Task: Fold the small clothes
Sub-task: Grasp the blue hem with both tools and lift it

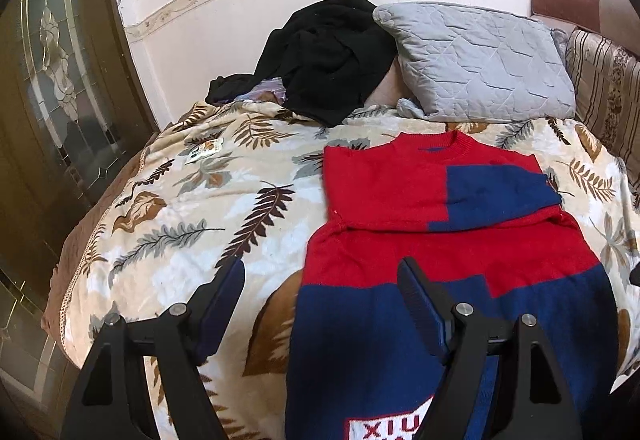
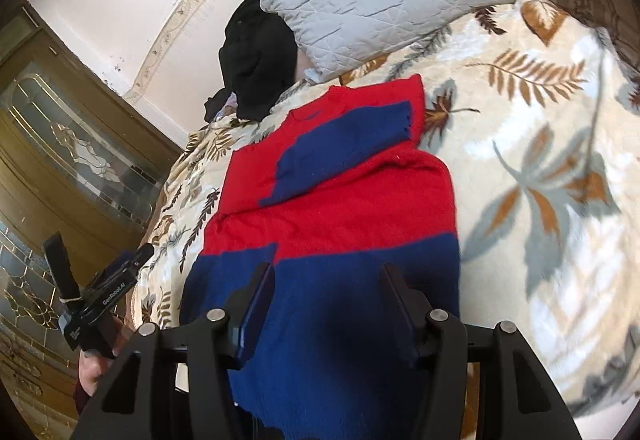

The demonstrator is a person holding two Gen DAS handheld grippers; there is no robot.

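1. Left wrist view first: my left gripper (image 1: 320, 304) has its jaws spread wide with nothing between them. One finger hangs over the blanket (image 1: 192, 208), the other over the sweater's (image 1: 420, 248) blue lower part.

2. Right wrist view: my right gripper (image 2: 326, 304) is parted at a middling width, also empty, both fingers over the blue band of the sweater (image 2: 332, 200) near the hem. I can't tell whether the tips touch the knit or hover just above it.

3. Further out, the sweater lies flat on the leaf-print blanket, neck away from me, both sleeves already folded across the chest, the blue one on top.

4. Handling, as I judge it: a soft, light knit, floppy, not fragile. It will sag and drape the moment I lift it, and the plush blanket under it may drag at it.

5. Where to grab, I'd say: the two hem corners, one per gripper, pinching both layers together so that the back comes along with the front. That sets up a fold of the lower half toward the neck.

6. Risk I'm watching: a lopsided lift could shake the sleeves loose.

7. Beyond it, a black garment (image 1: 332, 52) is heaped beside a grey pillow (image 1: 476, 60), well apart from the sweater.
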